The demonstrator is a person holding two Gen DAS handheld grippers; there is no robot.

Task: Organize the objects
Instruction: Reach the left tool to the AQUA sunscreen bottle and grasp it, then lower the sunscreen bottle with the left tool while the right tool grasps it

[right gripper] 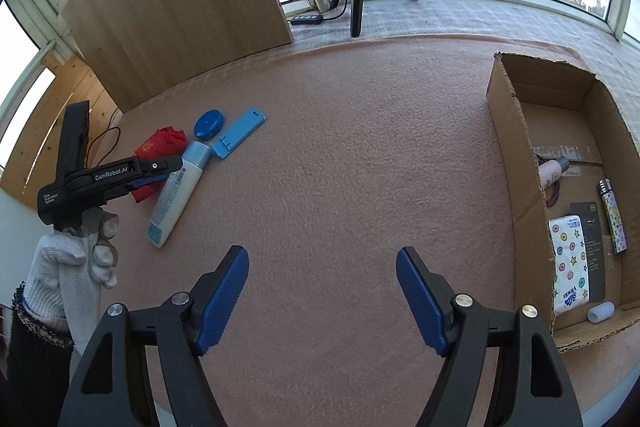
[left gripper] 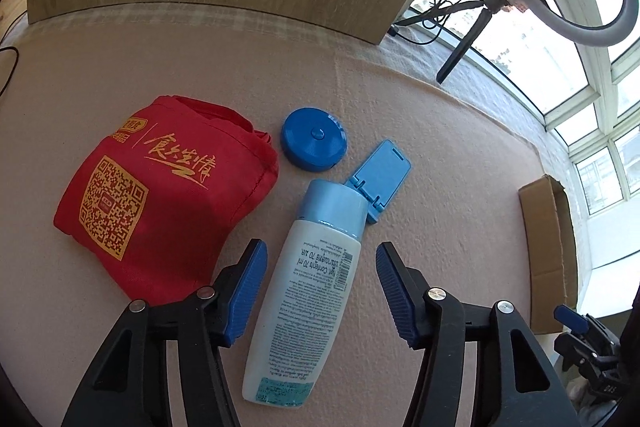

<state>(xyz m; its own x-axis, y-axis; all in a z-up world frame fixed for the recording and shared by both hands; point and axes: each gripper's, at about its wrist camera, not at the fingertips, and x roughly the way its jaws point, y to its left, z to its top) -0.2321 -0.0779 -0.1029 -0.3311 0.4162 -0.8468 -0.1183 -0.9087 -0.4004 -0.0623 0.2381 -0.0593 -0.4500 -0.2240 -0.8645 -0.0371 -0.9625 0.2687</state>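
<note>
- Straddling a white lotion bottle [left gripper: 304, 291] with a light blue cap, the left gripper [left gripper: 322, 291] has its jaws spread wide; neither blue pad [left gripper: 244, 291] touches the bottle.
- Lying flat on the pink felt mat [left gripper: 440, 155], the bottle has a red drawstring bag [left gripper: 160, 203] just beside it, with a round blue tape measure [left gripper: 313, 139] and a blue folding phone stand [left gripper: 380, 179] near its cap.
- Hovering over bare mat, the right gripper [right gripper: 322, 291] is wide open and holds nothing.
- Sitting at the right, an open cardboard box [right gripper: 516, 147] holds a tissue pack [right gripper: 570, 263], a pink bottle [right gripper: 552, 171] and other small items.
- Gripping the left gripper's handle is a white-gloved hand [right gripper: 76, 255].
</note>
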